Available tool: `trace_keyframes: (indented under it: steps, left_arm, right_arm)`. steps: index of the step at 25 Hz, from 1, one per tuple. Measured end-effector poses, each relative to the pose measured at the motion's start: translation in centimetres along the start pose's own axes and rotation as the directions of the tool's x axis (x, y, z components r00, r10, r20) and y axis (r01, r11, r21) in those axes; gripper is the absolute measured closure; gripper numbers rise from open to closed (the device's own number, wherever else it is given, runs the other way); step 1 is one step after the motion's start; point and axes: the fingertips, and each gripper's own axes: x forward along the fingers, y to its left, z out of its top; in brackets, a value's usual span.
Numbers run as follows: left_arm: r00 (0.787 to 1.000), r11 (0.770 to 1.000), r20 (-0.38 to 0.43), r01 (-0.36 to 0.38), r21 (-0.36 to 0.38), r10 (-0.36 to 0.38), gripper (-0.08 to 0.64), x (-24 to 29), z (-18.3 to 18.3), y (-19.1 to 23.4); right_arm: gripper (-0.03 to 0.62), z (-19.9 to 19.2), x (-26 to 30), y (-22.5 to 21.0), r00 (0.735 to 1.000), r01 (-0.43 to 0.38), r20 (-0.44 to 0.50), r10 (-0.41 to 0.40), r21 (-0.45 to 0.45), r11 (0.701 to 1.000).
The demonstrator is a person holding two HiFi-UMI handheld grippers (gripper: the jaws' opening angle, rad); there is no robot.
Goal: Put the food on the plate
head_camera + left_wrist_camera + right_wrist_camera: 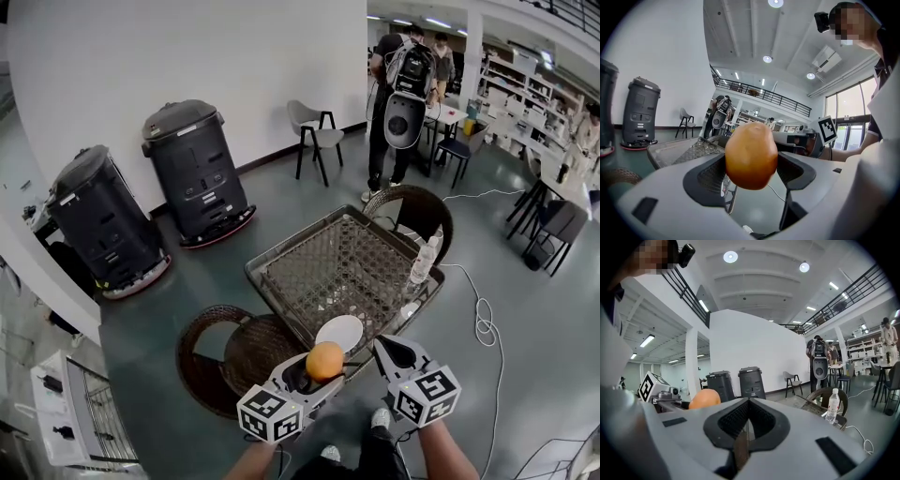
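Observation:
An orange, egg-shaped piece of food (pixel 324 360) (pixel 751 154) sits clamped between the jaws of my left gripper (pixel 319 367) (pixel 751 174), held in the air just off the near edge of the wicker table (pixel 309 253). A small white plate (pixel 339 332) lies on that table's near edge, just beyond the food. My right gripper (pixel 386 349) (pixel 748 423) hovers to the right of the plate with its jaws pressed together and nothing between them. In the right gripper view the food (pixel 704 399) shows at the left.
A clear water bottle (pixel 424 260) (pixel 832 405) stands at the table's right edge. Two round wicker chairs (pixel 234 354) (pixel 409 212) flank the table. Two dark cleaning machines (pixel 195 171) stand by the white wall. A white cable (pixel 483 323) trails on the floor. People stand at the back.

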Motion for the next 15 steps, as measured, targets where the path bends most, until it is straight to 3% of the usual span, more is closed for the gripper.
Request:
trace_keyframes:
  steps: [15]
  left_arm:
    - [0.994,0.996,-0.067,-0.090,0.020,0.091,0.213,4.5,-1.0,3.1]
  right_arm:
    - [0.588,-0.5,3.9,-3.8,0.997,-0.079,-0.017,0.080,0.014,0.997]
